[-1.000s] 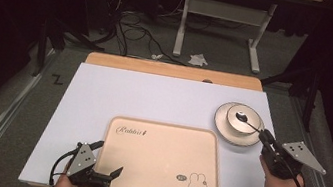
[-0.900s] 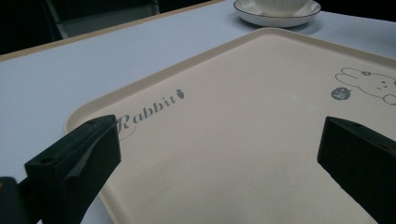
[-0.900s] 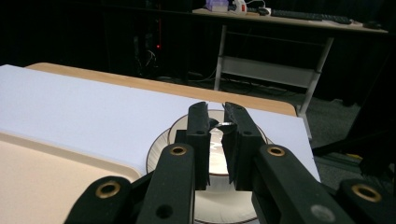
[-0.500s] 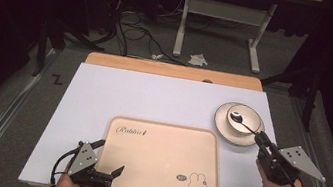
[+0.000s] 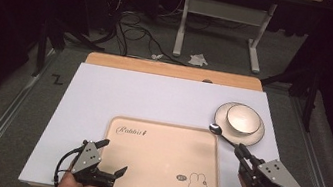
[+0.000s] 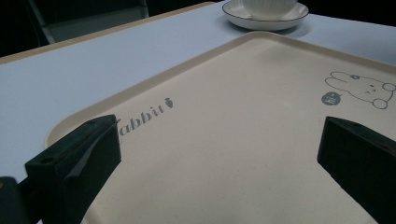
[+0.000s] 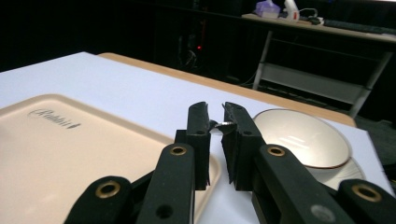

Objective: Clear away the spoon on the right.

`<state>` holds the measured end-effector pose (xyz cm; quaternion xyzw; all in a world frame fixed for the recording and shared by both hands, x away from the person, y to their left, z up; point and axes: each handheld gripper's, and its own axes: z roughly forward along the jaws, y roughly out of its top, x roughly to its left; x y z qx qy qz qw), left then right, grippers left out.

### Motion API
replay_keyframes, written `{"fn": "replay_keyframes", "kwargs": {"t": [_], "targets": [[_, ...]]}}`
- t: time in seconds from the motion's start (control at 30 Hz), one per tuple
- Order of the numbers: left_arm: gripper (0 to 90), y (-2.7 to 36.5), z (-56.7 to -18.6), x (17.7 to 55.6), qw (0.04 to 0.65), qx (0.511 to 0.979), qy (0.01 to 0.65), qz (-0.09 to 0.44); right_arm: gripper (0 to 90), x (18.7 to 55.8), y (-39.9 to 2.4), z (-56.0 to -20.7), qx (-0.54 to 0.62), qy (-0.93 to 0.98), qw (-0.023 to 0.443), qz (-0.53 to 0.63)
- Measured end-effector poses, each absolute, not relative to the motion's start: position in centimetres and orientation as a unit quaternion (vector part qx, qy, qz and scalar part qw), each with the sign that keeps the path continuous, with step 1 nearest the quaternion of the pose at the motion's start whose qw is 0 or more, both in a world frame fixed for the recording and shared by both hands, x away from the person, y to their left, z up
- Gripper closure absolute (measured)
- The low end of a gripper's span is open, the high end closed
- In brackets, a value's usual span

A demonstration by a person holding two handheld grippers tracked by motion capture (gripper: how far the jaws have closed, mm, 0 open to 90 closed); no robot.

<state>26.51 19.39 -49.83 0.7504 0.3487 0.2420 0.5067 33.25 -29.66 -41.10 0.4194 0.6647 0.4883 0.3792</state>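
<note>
Right gripper [image 5: 241, 151] pinches a slim shiny metal spoon [image 5: 219, 132] beside the round glazed bowl [image 5: 243, 119], left gripper [image 5: 111, 158] spread

The spoon [image 5: 222, 135] is a small metal one with a rounded, shiny bowl and a thin dark handle. It is held by the end of its handle between the fingers [image 5: 243, 153] of the right gripper [image 5: 240, 150], so it is lifted off the counter [image 5: 153, 101]. Its handle runs on a slant, and its bowl points toward the far edge of the counter. The bowl of the spoon is just beside the near left rim of the plate [image 5: 254, 135], above the far right corner of the tray [image 5: 164, 161]. In the right gripper view only a small bright piece of the spoon [image 7: 223, 125] shows between the two fingers.
</note>
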Motion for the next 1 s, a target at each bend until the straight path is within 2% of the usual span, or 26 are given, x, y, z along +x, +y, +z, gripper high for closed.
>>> {"fn": "replay_keyframes", "kwargs": {"t": [0.6,0.9,0.93,1.0], "targets": [[0.4,18.8,-49.7,27.0,0.512,0.756,0.334,0.233,83.0,29.4,-24.8,-42.9,0.37,0.709,0.338,0.496],[0.4,18.8,-49.8,27.0,0.512,0.759,0.331,0.227,83.0,29.4,-22.2,-44.5,0.344,0.742,0.324,0.475],[0.4,18.5,-49.9,27.0,0.527,0.747,0.341,0.219,83.0,29.5,-22.0,-44.6,0.344,0.744,0.323,0.474],[0.4,18.7,-49.8,27.1,0.512,0.761,0.329,0.223,82.9,29.6,-21.7,-44.9,0.343,0.748,0.32,0.47]]}}
